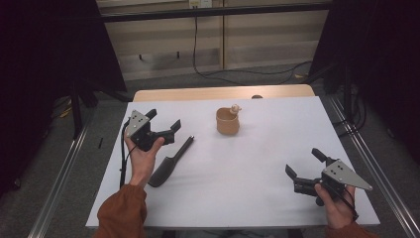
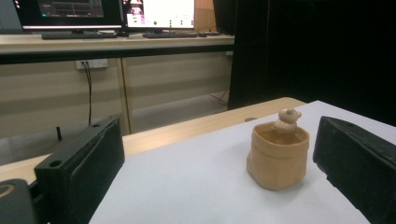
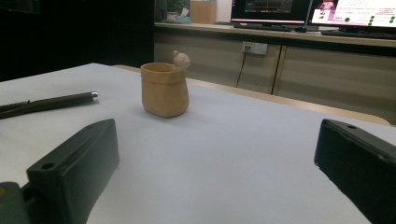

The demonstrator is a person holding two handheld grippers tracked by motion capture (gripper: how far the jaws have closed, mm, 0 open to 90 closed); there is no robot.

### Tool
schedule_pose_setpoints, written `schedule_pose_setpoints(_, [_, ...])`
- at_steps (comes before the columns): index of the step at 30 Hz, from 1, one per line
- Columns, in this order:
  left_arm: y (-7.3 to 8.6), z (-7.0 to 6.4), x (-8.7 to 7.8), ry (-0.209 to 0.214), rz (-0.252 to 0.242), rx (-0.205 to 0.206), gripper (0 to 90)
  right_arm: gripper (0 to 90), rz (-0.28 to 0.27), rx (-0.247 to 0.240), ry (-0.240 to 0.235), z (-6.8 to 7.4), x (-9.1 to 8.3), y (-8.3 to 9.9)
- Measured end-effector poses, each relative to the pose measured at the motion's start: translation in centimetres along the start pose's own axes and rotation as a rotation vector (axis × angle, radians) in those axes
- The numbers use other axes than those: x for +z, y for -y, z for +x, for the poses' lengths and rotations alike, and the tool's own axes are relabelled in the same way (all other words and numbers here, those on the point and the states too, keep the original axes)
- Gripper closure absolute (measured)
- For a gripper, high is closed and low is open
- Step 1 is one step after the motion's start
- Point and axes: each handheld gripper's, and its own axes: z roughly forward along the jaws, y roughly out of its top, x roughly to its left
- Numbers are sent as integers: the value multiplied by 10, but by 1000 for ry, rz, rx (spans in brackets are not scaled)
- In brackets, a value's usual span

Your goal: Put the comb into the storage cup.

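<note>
A small tan pot (image 1: 228,121) with a little figure on its rim stands upright on the white table top (image 1: 257,168), toward the back middle. It also stands ahead of both gripper cameras (image 2: 278,156) (image 3: 165,90). A dark scoop with a long handle (image 1: 171,162) lies flat to the left of the centre, its handle end in the right gripper view (image 3: 51,102). My left gripper (image 1: 164,122) is held open just left of the scoop, nothing between its jaws. My right gripper (image 1: 304,162) hovers open near the front right corner, also holding nothing.
The white sheet covers a wooden table whose bare strip (image 1: 223,92) runs along the back edge. Metal rails (image 1: 59,183) flank both sides. Desks with monitors (image 2: 159,14) stand beyond the table. Cables (image 1: 237,72) trail over the floor behind.
</note>
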Motion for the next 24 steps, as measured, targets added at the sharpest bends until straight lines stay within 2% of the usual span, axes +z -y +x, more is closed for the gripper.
schedule_pose_setpoints(2, [-4,-1,1,12,-21,-26,30,0,-1,1,-1,0,0,0])
schedule_pose_setpoints(4, [-6,0,2,8,-14,-2,25,0,2,8,-2,0,0,0])
schedule_pose_setpoints(6, [-7,1,2,5,-8,-14,15,0,-1,4,-3,0,0,0])
schedule_pose_setpoints(8, [-6,4,2,9,19,-15,13,0,-1,3,-3,0,0,0])
schedule_pose_setpoints(10, [-5,8,3,31,59,-12,13,0,0,1,-5,0,0,0])
schedule_pose_setpoints(12, [-4,10,4,55,83,-32,23,0,0,0,-4,0,0,0])
schedule_pose_setpoints(14, [-4,10,4,50,95,-33,25,0,-1,-3,-7,0,0,0])
schedule_pose_setpoints(15, [-5,10,4,48,103,-17,26,0,0,0,-7,0,0,0])
schedule_pose_setpoints(16, [-5,11,5,58,115,-10,31,0,0,0,-8,0,0,0])
schedule_pose_setpoints(18, [-6,12,5,90,142,-22,48,0,2,-3,-10,0,0,0])
schedule_pose_setpoints(21, [-6,14,8,156,224,-31,50,0,2,-2,-13,0,0,0])
schedule_pose_setpoints(23, [-6,13,10,164,262,-14,49,0,2,-1,-15,1,0,1])
schedule_pose_setpoints(24, [-6,13,11,182,277,-17,50,0,2,-3,-14,1,0,0])
